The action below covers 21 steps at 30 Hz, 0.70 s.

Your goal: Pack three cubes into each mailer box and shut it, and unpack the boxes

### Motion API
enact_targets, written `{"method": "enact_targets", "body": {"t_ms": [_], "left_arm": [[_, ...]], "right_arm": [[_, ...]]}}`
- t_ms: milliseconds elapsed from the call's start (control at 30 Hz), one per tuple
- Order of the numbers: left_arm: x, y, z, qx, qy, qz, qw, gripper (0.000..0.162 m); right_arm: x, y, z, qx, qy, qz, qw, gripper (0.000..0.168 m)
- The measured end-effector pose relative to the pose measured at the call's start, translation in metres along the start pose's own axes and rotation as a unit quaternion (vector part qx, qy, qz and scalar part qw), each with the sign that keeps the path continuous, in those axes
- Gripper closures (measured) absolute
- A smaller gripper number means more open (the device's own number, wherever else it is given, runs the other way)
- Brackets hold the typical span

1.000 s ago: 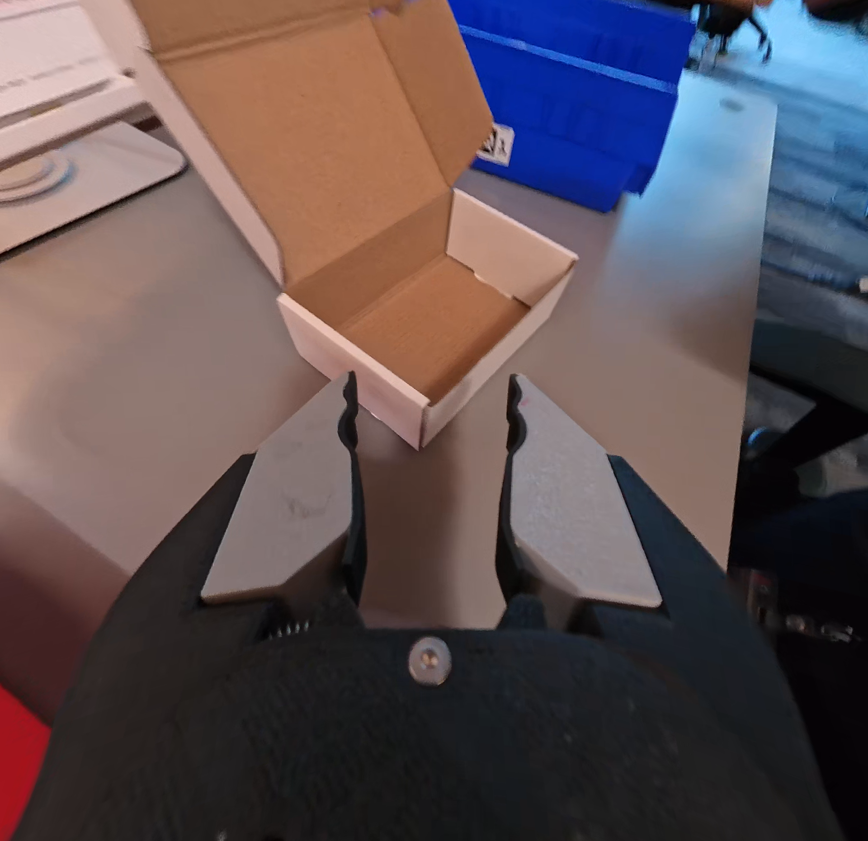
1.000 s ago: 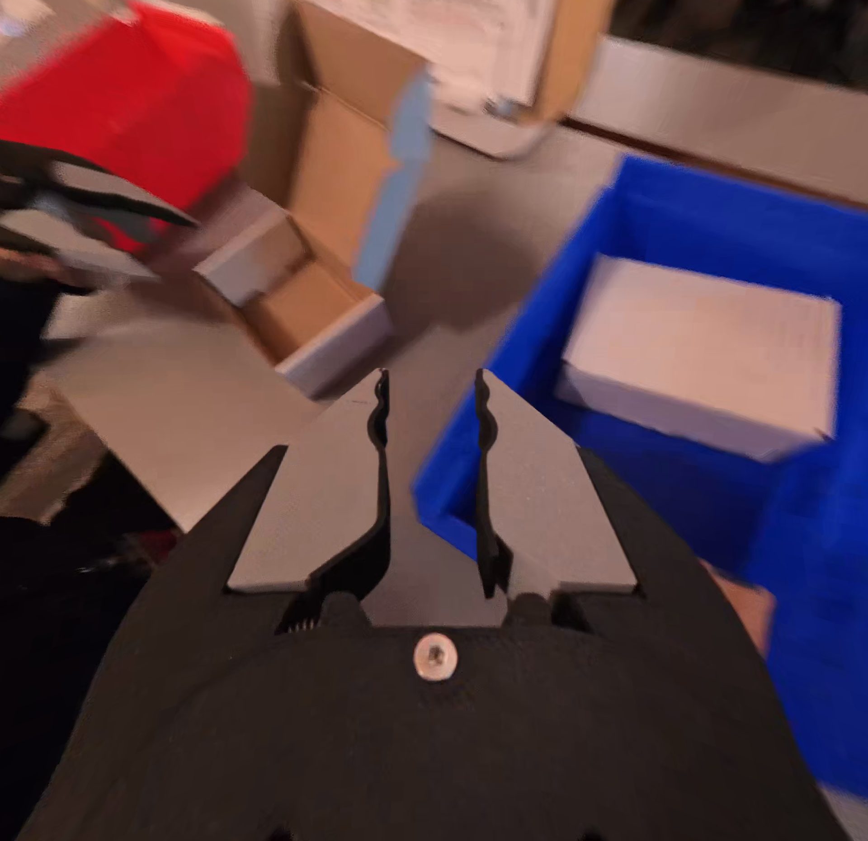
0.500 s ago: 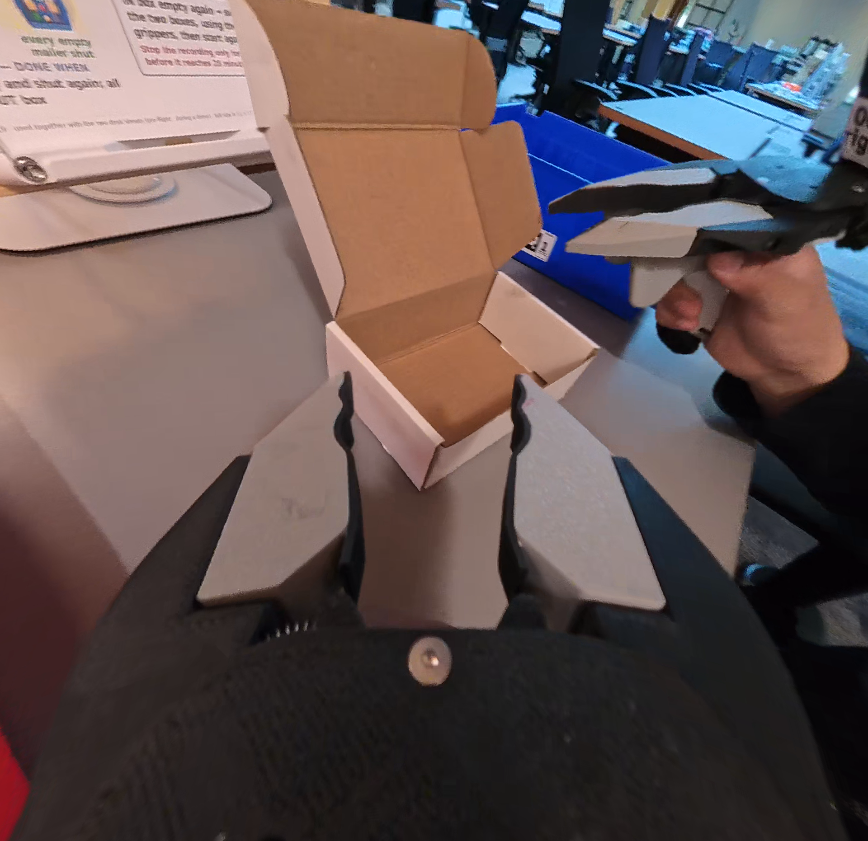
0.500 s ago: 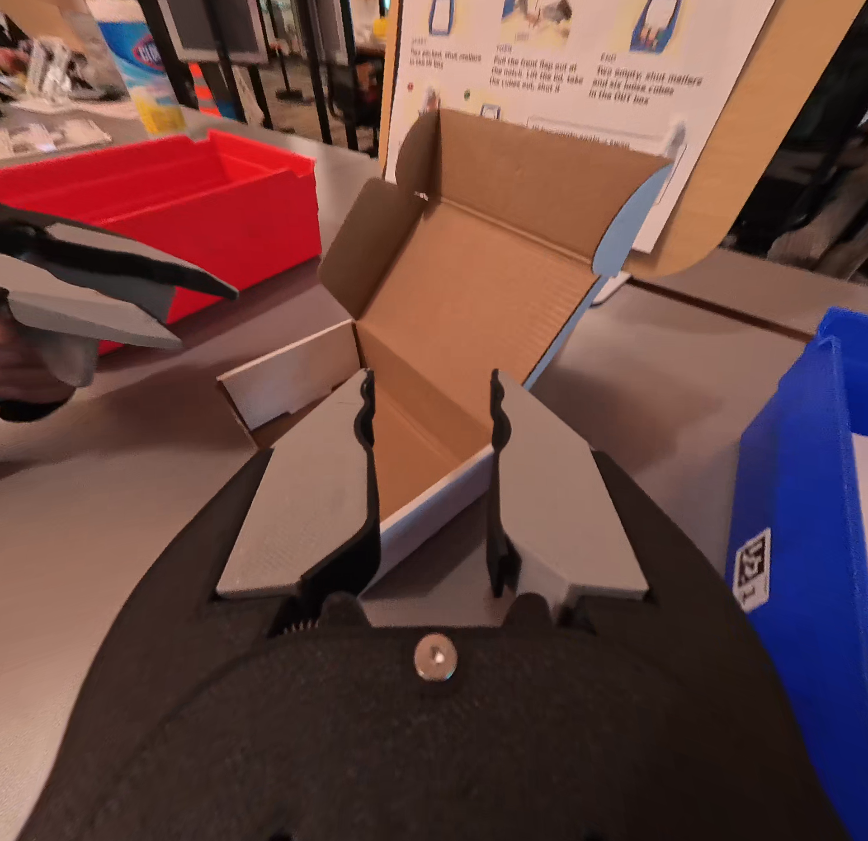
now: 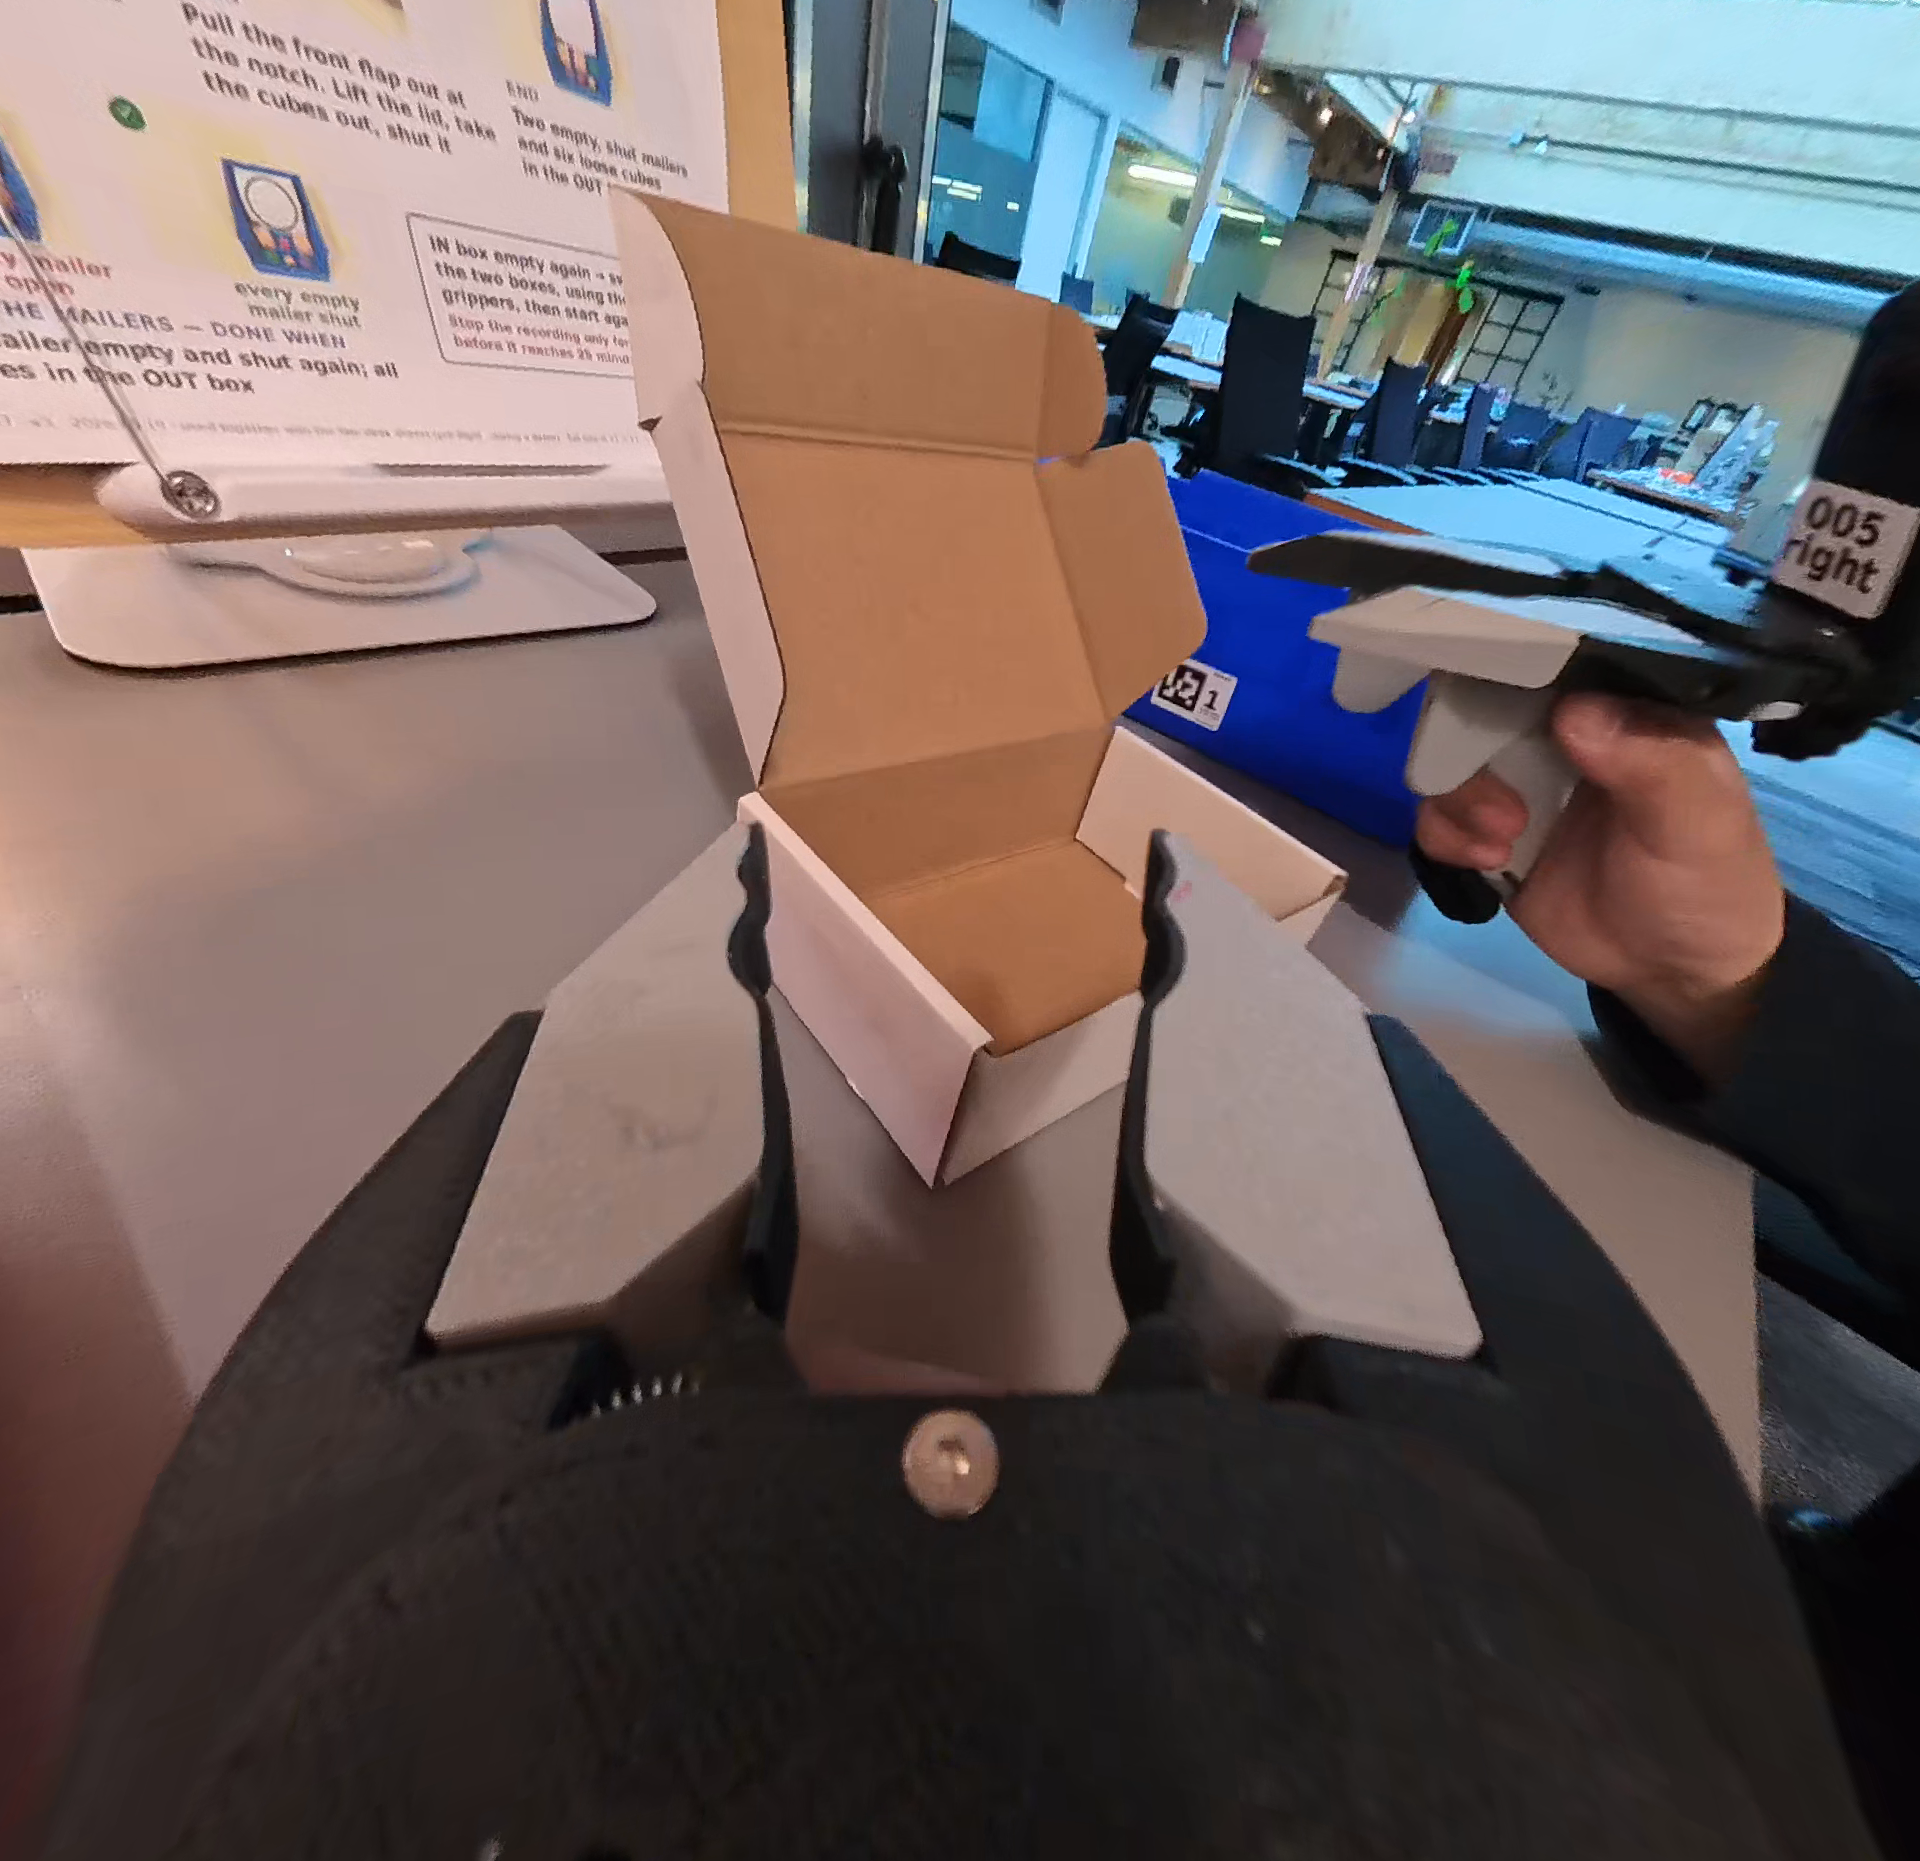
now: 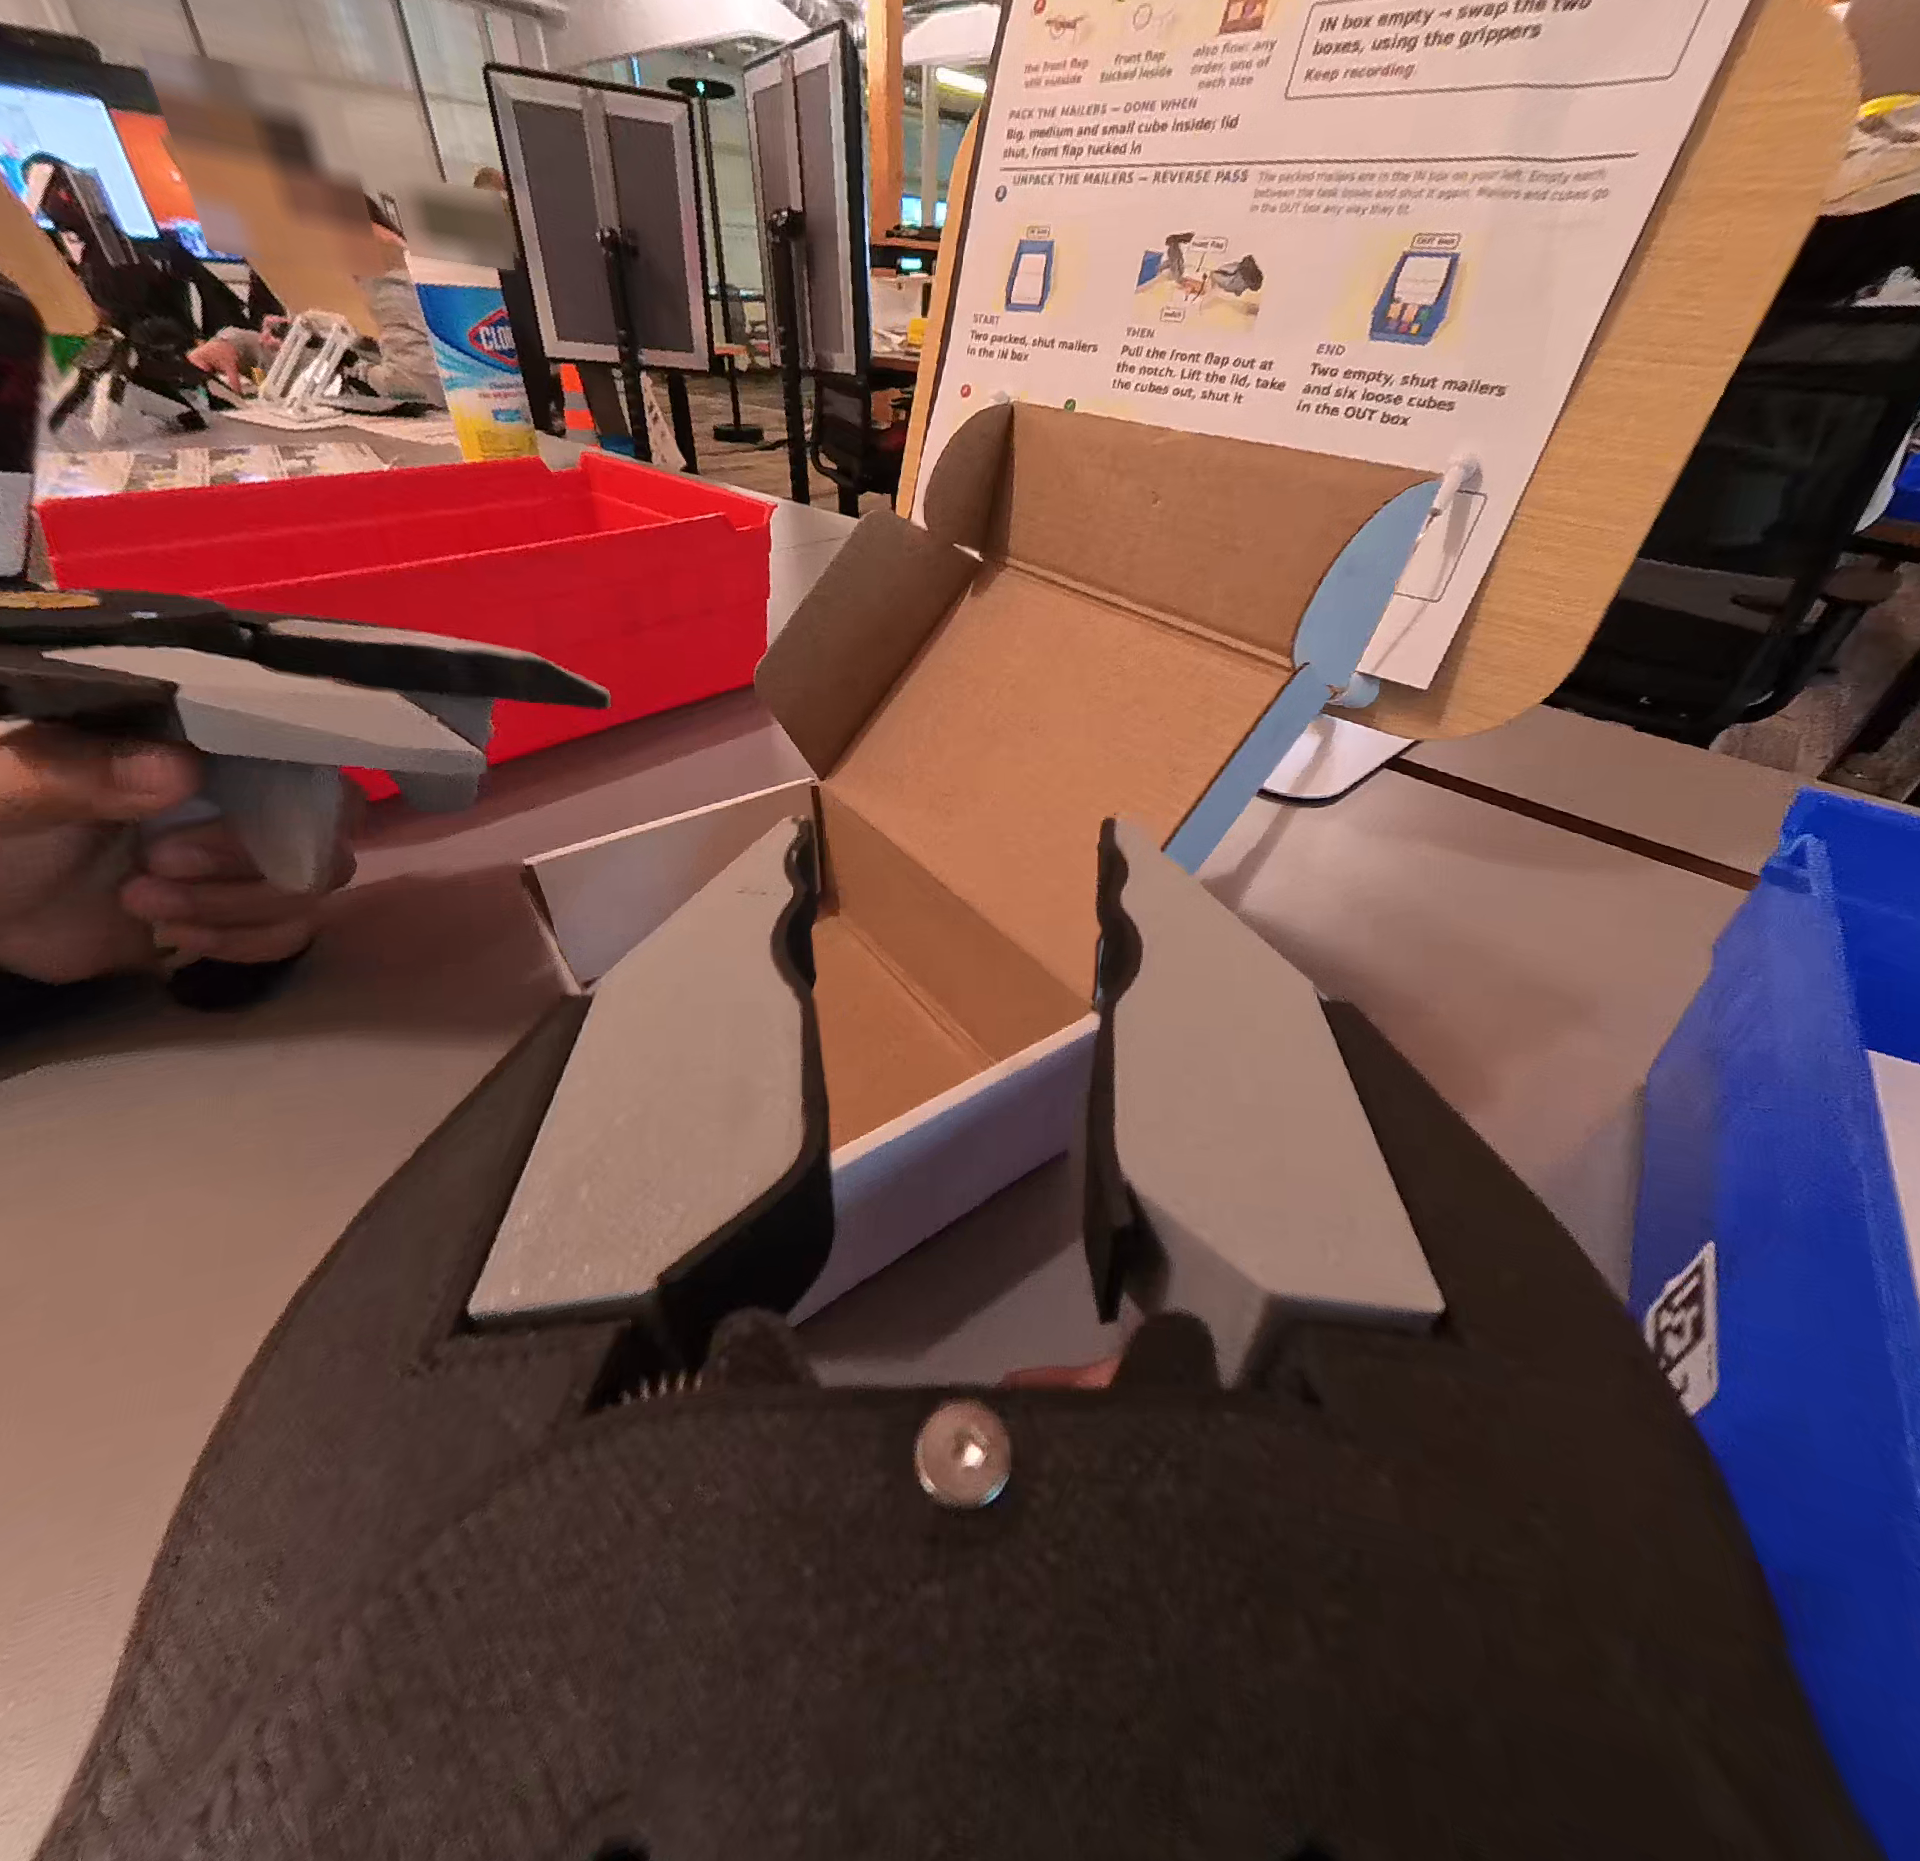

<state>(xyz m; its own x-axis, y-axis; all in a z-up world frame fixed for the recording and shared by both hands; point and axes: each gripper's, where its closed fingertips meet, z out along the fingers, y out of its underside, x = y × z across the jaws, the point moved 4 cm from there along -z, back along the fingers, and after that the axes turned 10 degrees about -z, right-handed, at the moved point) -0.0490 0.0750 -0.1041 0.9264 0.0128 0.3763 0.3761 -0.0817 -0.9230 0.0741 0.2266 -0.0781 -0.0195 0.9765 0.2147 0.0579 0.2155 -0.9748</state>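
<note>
Mailer (image 5: 940,918) was seen open on the grey table (image 5: 312,876), lid (image 5: 914,564) stood up and tilted back, brown inside, white outside. No cubes could be seen in the part of the interior that showed.

Left gripper (image 5: 954,912) was held low at one corner of the mailer, fingers (image 5: 644,1084) spread with nothing between them but the box corner behind; contact could not be told. In the right wrist view it was seen from the side (image 6: 561,705), held in a hand (image 6: 125,866), short of the mailer's left wall.

Right gripper (image 6: 956,907) was aimed at the opposite side of the mailer (image 6: 935,980), fingers (image 6: 1247,1084) spread apart, empty, the near wall seen between them. In the left wrist view it was seen (image 5: 1288,590) to the right of the lid, apart from it.

Red bin (image 6: 468,575) was placed behind the left gripper, blue bin (image 6: 1808,1188) to the mailer's right. An instruction board (image 6: 1351,201) was stood just behind the lid.
</note>
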Motion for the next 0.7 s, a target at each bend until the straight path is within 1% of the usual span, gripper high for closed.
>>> {"method": "enact_targets", "body": {"t_ms": [100, 267, 533, 700], "left_arm": [[0.000, -0.003, -0.003, 0.016, 0.003, -0.003, 1.000, 0.092], [-0.003, -0.006, -0.008, 0.034, 0.011, -0.023, 0.999, 0.092], [0.006, -0.005, -0.009, 0.038, 0.009, 0.022, 0.999, 0.093], [0.004, -0.004, -0.007, 0.035, -0.002, 0.022, 0.999, 0.095]], "right_arm": [[-0.005, 0.003, 0.002, -0.010, -0.005, -0.013, 1.000, 0.112], [-0.005, 0.008, 0.004, -0.019, 0.009, -0.027, 0.999, 0.110], [0.000, 0.016, 0.005, -0.022, 0.002, 0.016, 1.000, 0.109], [0.003, 0.016, 0.004, -0.015, 0.006, 0.030, 0.999, 0.108]]}}
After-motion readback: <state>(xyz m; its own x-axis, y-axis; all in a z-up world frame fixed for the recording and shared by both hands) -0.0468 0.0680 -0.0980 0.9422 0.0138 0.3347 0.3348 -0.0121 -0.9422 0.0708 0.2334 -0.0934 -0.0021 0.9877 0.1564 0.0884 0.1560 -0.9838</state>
